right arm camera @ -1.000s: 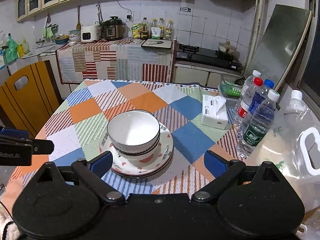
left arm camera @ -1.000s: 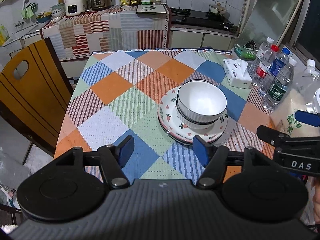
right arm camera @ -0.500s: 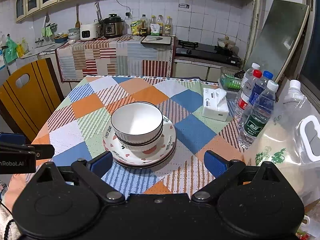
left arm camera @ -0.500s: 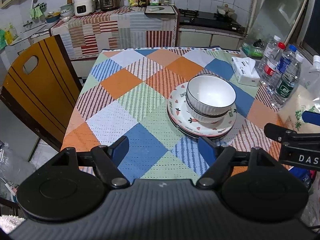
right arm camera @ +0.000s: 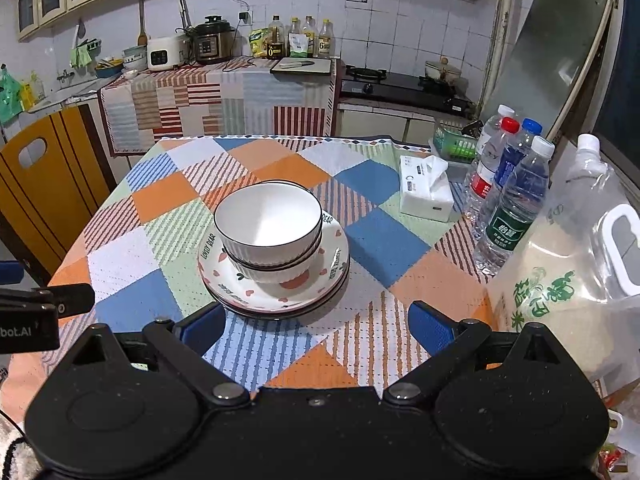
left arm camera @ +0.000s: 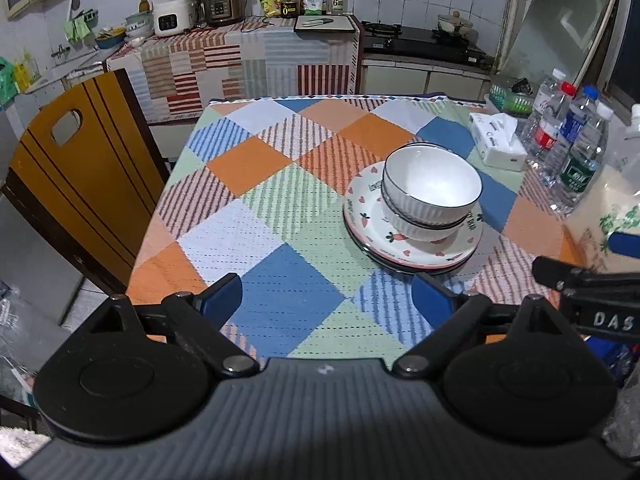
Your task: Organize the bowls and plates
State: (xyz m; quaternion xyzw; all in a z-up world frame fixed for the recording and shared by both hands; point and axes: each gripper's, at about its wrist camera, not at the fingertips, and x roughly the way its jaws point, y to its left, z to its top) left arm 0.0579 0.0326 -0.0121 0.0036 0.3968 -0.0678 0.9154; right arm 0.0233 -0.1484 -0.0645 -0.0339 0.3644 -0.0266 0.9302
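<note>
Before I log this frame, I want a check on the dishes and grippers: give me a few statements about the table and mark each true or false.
1. The bowls sit nested on the stacked plates. True.
2. The left gripper is clamped on a plate. False: its jaws have just been opening, with nothing between them.
3. The tissue pack lies between the plates and the water bottles. True.
4. The right gripper holds a bowl. False: it is open and empty.
5. The bowls hold food. False: the top bowl is empty.

Nested bowls (left arm camera: 431, 194) atop stacked plates (left arm camera: 414, 246)
</note>
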